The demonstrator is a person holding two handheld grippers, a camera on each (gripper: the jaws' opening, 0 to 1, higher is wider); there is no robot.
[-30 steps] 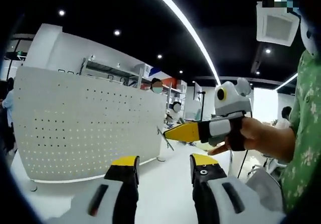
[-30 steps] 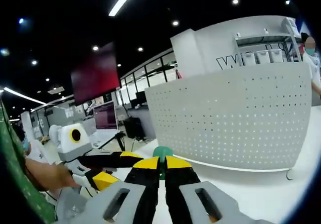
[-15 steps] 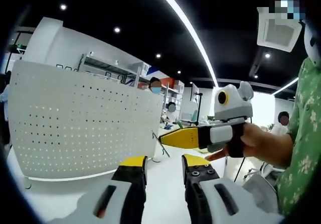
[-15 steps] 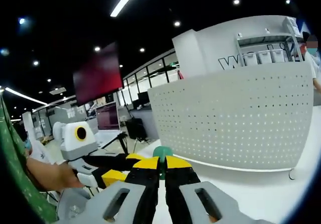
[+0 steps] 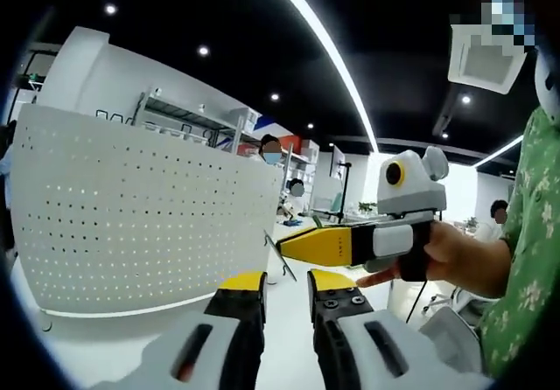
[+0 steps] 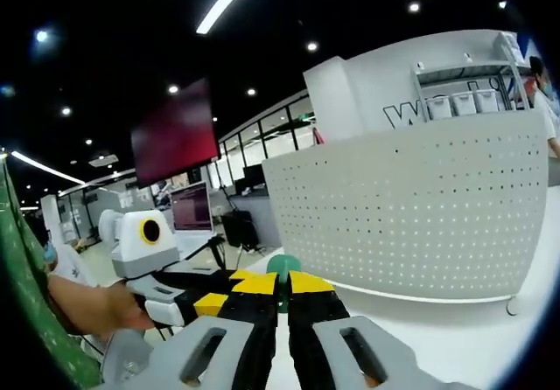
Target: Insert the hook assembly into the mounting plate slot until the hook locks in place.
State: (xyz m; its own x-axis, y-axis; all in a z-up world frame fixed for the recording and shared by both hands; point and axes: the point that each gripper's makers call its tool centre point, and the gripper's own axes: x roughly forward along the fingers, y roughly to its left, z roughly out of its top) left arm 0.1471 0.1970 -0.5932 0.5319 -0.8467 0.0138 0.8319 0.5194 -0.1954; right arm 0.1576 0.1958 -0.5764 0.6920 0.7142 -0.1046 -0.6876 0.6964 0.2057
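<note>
We hold the green hook piece [image 6: 283,265] pinched in our right gripper [image 6: 282,283] before the perforated panel [image 6: 420,206] — not yet inserted; our left gripper [image 5: 285,282], near that panel, is parted around nothing.

Large dark letters on the white wall [image 6: 367,93] begin "W"; the rest is unreadable.

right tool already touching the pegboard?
No. In the right gripper view the right tool, shut on a green-headed hook, sits apart from the white pegboard.
</note>
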